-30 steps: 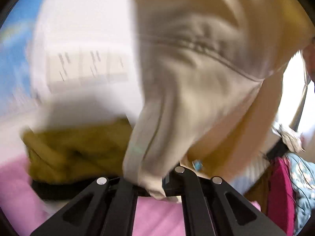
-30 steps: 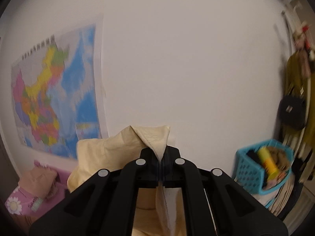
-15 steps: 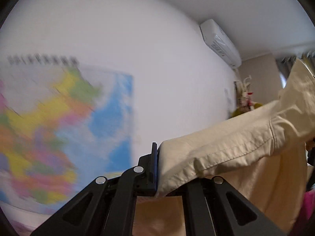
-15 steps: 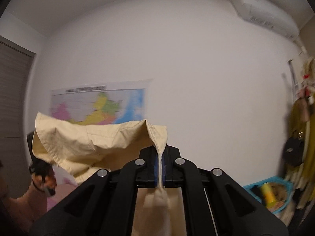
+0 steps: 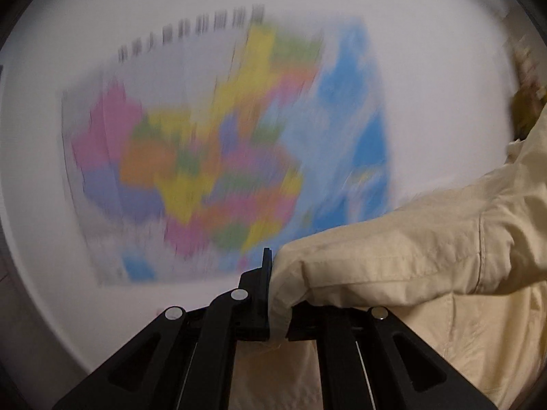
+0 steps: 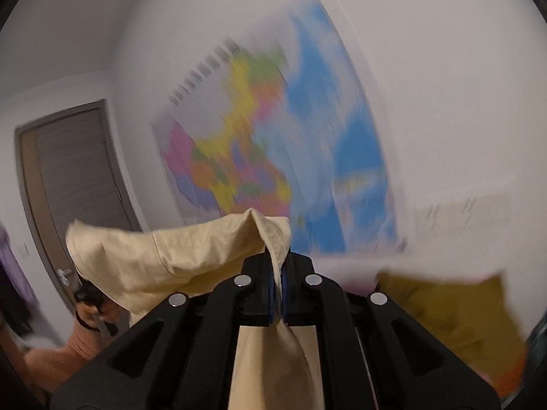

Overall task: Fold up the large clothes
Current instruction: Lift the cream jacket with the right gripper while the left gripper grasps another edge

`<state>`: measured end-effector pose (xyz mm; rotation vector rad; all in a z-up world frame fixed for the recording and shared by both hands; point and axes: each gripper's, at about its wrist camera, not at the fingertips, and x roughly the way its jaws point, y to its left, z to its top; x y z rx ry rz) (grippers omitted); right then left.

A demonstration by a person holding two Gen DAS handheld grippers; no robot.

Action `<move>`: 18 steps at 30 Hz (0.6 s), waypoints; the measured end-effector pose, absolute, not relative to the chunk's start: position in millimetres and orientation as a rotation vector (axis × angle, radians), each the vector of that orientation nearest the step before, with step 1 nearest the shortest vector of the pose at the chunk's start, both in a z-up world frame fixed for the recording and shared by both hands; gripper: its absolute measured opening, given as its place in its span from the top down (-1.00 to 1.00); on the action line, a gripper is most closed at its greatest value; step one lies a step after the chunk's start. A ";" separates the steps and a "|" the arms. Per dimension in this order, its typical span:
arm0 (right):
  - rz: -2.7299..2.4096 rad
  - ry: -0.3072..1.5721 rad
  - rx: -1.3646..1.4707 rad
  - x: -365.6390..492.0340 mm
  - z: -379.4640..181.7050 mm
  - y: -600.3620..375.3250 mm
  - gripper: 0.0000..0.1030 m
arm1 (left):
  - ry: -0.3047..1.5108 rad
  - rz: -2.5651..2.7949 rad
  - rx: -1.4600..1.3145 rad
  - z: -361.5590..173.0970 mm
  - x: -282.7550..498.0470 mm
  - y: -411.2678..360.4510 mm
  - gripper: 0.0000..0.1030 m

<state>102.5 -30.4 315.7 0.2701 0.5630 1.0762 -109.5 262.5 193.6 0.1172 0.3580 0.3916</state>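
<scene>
The cream garment (image 5: 410, 259) hangs in the air, stretched between the two tools and facing a white wall (image 5: 102, 34). In the left wrist view its bunched edge is pinched in the left gripper (image 5: 277, 311), whose jaws are clamped on the fabric, and the cloth runs off to the right and droops below. In the right wrist view the right gripper (image 6: 277, 294) is likewise closed tight on a hemmed fold of the garment (image 6: 177, 259), which spreads left toward the person's left hand (image 6: 99, 311) and also hangs down between the fingers. Behind, blurred, a coloured map (image 6: 273, 143) is pinned to the wall, a grey door (image 6: 71, 177) stands at the left, and mustard-yellow cloth (image 6: 451, 311) lies at the lower right
</scene>
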 end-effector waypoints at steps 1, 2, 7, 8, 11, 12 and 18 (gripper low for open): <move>1.062 0.647 0.296 131.7 283.0 -7.1 0.94 | 0.408 0.402 0.087 177.4 -96.3 280.3 0.94; 1.039 0.708 0.294 152.9 257.2 9.7 0.94 | 0.457 0.393 0.058 156.9 -85.3 295.8 0.94; 0.939 0.989 0.280 220.9 129.1 80.0 0.94 | 0.749 0.395 -0.044 33.6 23.4 362.0 0.95; 0.907 1.035 0.284 231.1 104.0 89.6 0.94 | 0.789 0.390 -0.053 16.7 35.6 366.0 0.95; 0.840 1.102 0.266 247.9 66.0 100.3 0.92 | 0.885 0.386 -0.101 -25.7 68.5 391.1 0.94; 0.813 1.127 0.263 255.2 58.5 102.1 0.89 | 0.905 0.376 -0.125 -30.0 73.7 399.4 0.88; 0.647 1.184 0.281 292.9 51.5 97.0 0.19 | 1.017 0.376 -0.300 -31.8 104.1 454.9 0.08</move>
